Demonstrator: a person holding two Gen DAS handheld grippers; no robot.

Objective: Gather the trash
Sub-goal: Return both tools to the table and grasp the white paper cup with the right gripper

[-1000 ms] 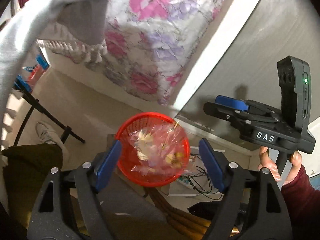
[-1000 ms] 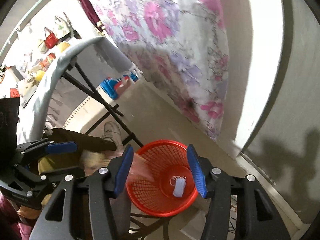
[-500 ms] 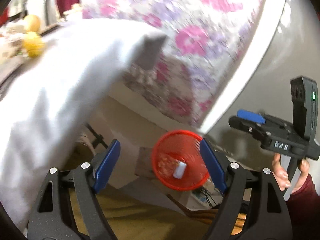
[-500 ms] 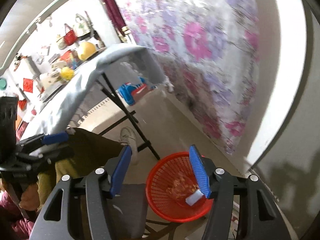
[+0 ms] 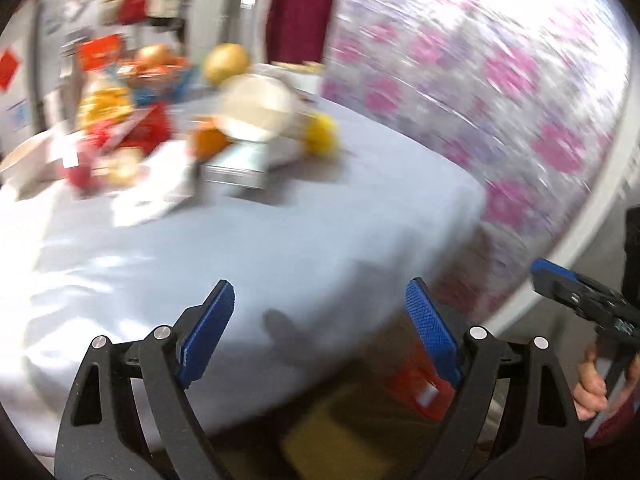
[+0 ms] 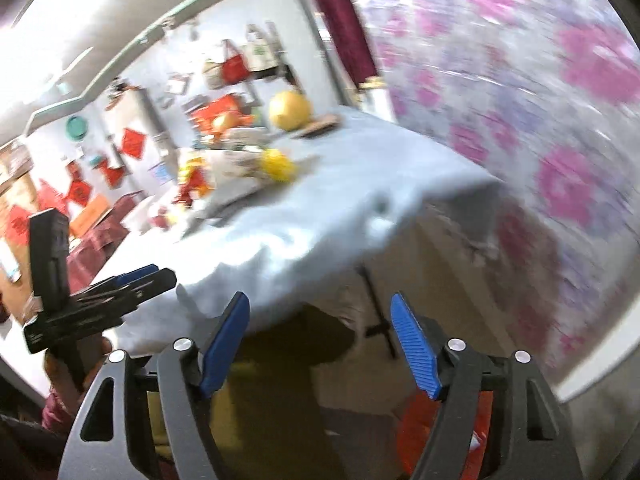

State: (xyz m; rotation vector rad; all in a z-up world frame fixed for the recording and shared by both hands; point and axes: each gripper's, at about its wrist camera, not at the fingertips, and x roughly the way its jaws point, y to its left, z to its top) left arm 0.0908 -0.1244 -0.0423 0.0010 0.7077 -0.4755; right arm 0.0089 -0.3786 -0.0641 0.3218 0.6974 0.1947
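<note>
At the bottom of both wrist frames: both tongs gaping wide, gripping nothing.

In the left view, left gripper (image 5: 320, 312) hanging over the near edge of the white-clothed table (image 5: 280, 240); right gripper (image 5: 560, 280) showing at the right edge, hand-held. At lower right, red trash basket (image 5: 416, 384) lying below the table edge, partly hidden behind the blue pad. In the right view, right gripper (image 6: 320, 336) framing the table corner (image 6: 360, 208); basket (image 6: 416, 420) peeking at lower right. Blurred clutter (image 5: 160, 120) sitting at upper left of the tabletop; items too smeared for naming.
</note>
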